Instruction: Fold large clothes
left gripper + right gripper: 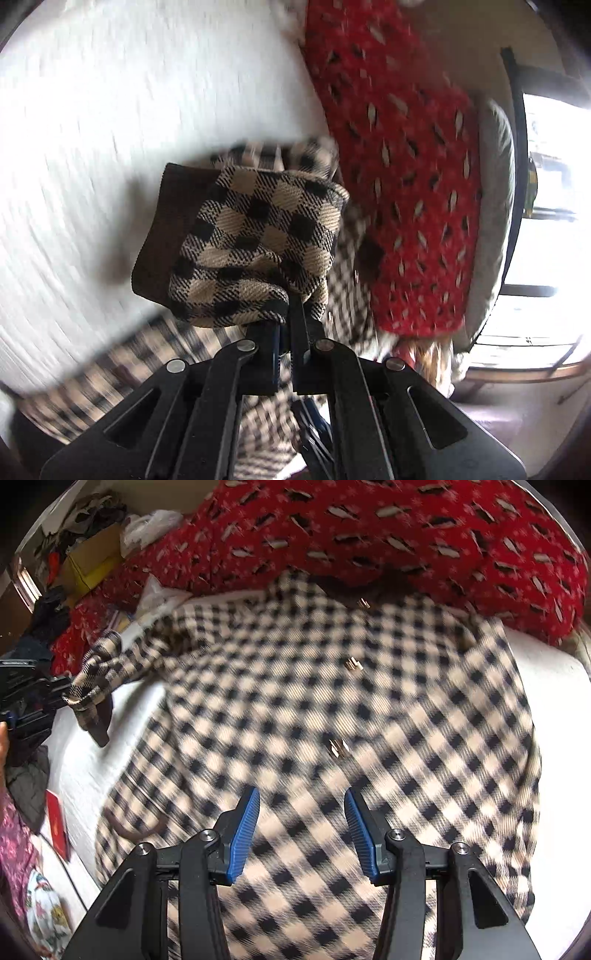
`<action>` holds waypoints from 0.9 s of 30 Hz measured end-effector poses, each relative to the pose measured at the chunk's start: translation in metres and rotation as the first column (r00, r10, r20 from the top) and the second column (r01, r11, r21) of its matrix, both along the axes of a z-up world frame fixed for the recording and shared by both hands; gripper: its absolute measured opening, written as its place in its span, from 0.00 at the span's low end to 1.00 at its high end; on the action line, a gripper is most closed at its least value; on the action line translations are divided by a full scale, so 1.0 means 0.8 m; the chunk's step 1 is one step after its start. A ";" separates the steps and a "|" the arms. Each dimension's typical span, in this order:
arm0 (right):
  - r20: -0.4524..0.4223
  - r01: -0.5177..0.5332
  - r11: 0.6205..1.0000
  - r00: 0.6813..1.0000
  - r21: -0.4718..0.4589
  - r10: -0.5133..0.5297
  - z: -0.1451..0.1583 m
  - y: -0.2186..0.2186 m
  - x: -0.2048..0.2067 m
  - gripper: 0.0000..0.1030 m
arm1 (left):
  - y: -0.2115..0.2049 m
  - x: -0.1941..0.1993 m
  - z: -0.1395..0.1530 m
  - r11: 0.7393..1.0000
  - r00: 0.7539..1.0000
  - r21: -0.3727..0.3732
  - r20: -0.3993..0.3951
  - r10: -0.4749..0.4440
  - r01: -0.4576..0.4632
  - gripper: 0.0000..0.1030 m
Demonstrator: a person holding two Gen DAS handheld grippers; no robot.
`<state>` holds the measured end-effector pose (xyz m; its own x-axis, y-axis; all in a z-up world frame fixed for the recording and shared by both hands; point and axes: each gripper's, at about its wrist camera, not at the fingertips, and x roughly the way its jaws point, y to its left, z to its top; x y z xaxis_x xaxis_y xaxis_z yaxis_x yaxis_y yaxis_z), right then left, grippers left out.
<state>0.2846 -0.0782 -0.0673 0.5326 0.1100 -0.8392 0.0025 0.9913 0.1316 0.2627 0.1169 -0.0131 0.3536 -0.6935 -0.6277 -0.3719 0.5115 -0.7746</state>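
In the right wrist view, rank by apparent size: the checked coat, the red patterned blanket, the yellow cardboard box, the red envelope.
1. checked coat
2. red patterned blanket
3. and 4. yellow cardboard box and red envelope look alike; the box lies farther away, so I won't rank them.

Left tool (286,321) clamped, fingers together; right tool (301,830) with fingers spread wide.
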 end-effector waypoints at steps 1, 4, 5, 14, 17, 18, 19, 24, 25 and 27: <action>-0.009 0.004 1.000 1.000 -0.008 -0.004 -0.006 -0.005 -0.003 0.48 | -0.009 -0.009 -0.006 1.000 1.000 -0.015 -0.014 -0.010 0.009 0.02; -0.044 0.026 0.999 0.999 -0.025 -0.027 -0.034 -0.021 -0.011 0.47 | -0.039 -0.028 -0.034 0.999 0.997 -0.039 -0.071 -0.027 0.024 0.02; -0.061 0.023 1.000 0.998 -0.017 -0.024 -0.045 -0.026 -0.013 0.48 | -0.049 -0.034 -0.049 0.999 0.995 -0.032 -0.097 -0.039 0.036 0.02; -0.012 -0.024 1.000 1.000 0.008 0.024 -0.042 -0.032 -0.027 0.53 | -0.034 -0.087 -0.038 0.984 0.985 0.048 -0.005 -0.173 0.173 0.11; 0.024 0.003 0.992 1.000 0.125 -0.006 -0.026 -0.040 -0.029 0.55 | -0.010 -0.105 -0.022 0.969 0.983 0.182 0.043 -0.180 0.169 0.26; 0.045 -0.012 0.982 0.999 0.189 0.004 -0.017 -0.037 -0.027 0.55 | -0.005 -0.108 -0.022 0.966 0.983 0.199 0.050 -0.178 0.165 0.26; 0.057 -0.026 0.975 0.998 0.222 0.014 -0.010 -0.032 -0.024 0.55 | -0.001 -0.113 -0.025 0.965 0.983 0.203 0.050 -0.177 0.164 0.26; 0.060 -0.123 0.928 0.992 0.353 0.109 0.006 0.025 0.013 0.56 | -0.013 -0.126 -0.065 0.947 0.971 0.221 -0.003 -0.240 0.234 0.26; 0.059 -0.131 0.925 0.991 0.357 0.118 0.008 0.037 0.022 0.56 | -0.015 -0.129 -0.065 0.945 0.970 0.228 0.014 -0.243 0.233 0.26; 0.051 -0.154 0.916 0.988 0.370 0.145 0.008 0.063 0.040 0.56 | -0.017 -0.130 -0.060 0.938 0.964 0.243 0.041 -0.263 0.246 0.26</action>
